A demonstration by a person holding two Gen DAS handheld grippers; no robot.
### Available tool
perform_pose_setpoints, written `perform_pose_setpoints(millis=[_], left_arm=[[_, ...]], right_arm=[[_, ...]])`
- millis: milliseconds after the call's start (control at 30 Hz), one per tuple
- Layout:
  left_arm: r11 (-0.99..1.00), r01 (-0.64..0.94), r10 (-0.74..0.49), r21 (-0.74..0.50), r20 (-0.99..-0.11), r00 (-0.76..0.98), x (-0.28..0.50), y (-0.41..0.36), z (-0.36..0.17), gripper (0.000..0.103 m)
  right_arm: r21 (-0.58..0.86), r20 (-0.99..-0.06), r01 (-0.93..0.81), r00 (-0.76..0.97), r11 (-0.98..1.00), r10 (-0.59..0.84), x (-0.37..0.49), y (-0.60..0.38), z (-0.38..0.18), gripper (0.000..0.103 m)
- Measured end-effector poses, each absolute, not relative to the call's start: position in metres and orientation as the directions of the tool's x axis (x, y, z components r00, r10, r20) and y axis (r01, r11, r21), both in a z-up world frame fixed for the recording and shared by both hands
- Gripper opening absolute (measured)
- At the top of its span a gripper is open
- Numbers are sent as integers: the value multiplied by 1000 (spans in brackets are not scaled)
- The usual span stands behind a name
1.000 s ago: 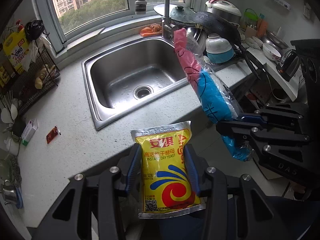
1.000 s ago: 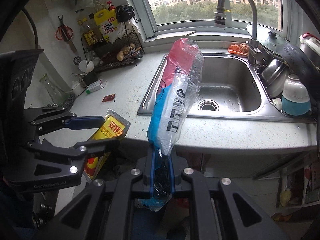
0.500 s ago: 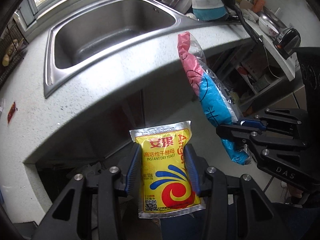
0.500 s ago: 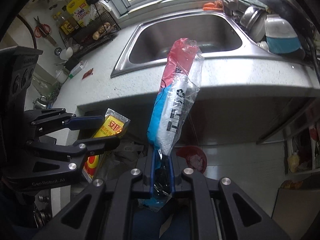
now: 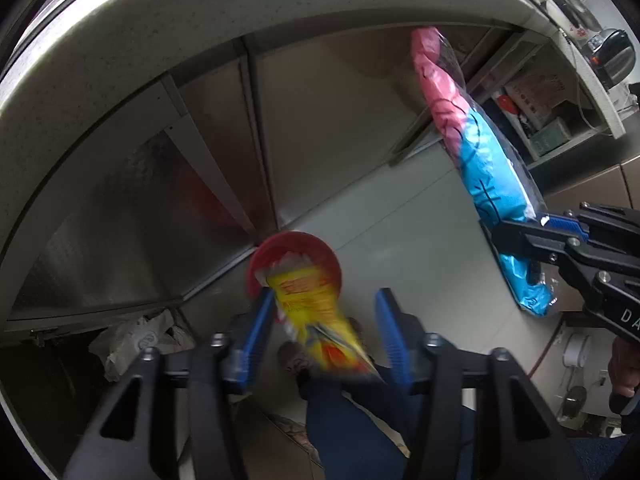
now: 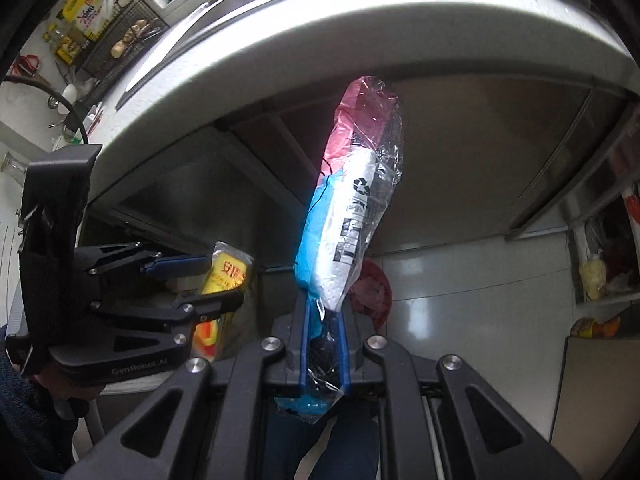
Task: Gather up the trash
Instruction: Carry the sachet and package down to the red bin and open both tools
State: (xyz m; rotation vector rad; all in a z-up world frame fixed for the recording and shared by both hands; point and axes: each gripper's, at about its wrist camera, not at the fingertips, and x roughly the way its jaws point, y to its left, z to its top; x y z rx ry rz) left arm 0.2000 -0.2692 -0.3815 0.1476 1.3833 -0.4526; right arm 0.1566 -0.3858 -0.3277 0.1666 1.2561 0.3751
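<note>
Jaws of our left gripper (image 5: 324, 312) have just been opening, and the blurred yellow yeast packet (image 5: 316, 312) sits loose between them, right above the red bin (image 5: 294, 244). Our right gripper (image 6: 324, 320), beside that bin, clamps the pink-and-blue plastic bag (image 6: 352, 208).

Left wrist view: rides on the left tongs (image 5: 324, 320), facing steeply down past the surface (image 5: 200, 20) edge at the floor, close over the red bin (image 5: 294, 264).
Right wrist view: rides on the right tongs (image 6: 324, 344), tilted down under the same surface (image 6: 360, 32).
Shared: cabinet fronts, bin (image 6: 374, 292), and each other's tongs.
</note>
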Motion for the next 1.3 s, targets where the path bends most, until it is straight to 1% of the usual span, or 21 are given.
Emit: perform_pose_setpoints(millis=[67, 133, 267, 467, 567, 667, 733, 767, 800, 900, 1133, 1167, 1200, 1233, 1267, 1300], left_arm=[[904, 402, -213, -145, -968, 132, 200, -269, -377, 69], [898, 411, -229, -160, -966, 123, 195, -270, -371, 69], [905, 398, -215, -150, -969, 122, 194, -263, -356, 69], [941, 308, -202, -138, -962, 185, 186, -235, -340, 70], [950, 277, -206, -142, -954, 218, 181, -223, -341, 80], [957, 274, -166, -96, -955, 247, 180, -218, -347, 83], [958, 270, -169, -97, -952, 255, 177, -214, -355, 92], [960, 259, -174, -105, -950, 260, 176, -211, -359, 100], [962, 248, -181, -115, -947, 264, 175, -205, -361, 103], [967, 213, -194, -139, -944, 267, 173, -192, -372, 103], [978, 181, -151, -106, -955, 257, 170, -182, -387, 103], [979, 173, -146, -103, -956, 255, 169, -181, -388, 103], [981, 165, -138, -98, -957, 254, 169, -177, -388, 103], [983, 157, -131, -93, -958, 254, 168, -175, -388, 103], [985, 150, -124, -88, -959, 253, 168, -171, -387, 103], [986, 143, -117, -83, -960, 254, 167, -169, -385, 103]], right_arm=[[335, -894, -180, 249, 925, 372, 155, -388, -332, 10], [341, -893, -184, 241, 922, 379, 156, -386, -333, 10], [348, -894, -203, 223, 915, 390, 159, -383, -330, 10], [354, -890, -250, 206, 901, 406, 165, -382, -319, 11], [348, -894, -279, 190, 895, 407, 172, -374, -322, 11], [335, -901, -308, 172, 890, 399, 172, -371, -338, 11], [336, -903, -322, 156, 885, 400, 173, -364, -346, 11], [337, -905, -328, 148, 883, 400, 173, -359, -352, 11], [333, -909, -334, 135, 882, 395, 174, -356, -360, 11], [330, -914, -358, 111, 874, 391, 175, -347, -380, 11], [335, -921, -379, 62, 863, 385, 177, -331, -416, 11], [340, -921, -373, 56, 863, 386, 179, -331, -419, 16], [339, -924, -364, 43, 868, 379, 180, -328, -424, 34], [337, -929, -353, 29, 873, 370, 182, -326, -430, 50], [338, -930, -343, 21, 876, 367, 181, -326, -434, 73], [349, -928, -335, 10, 875, 373, 181, -328, -435, 74]])
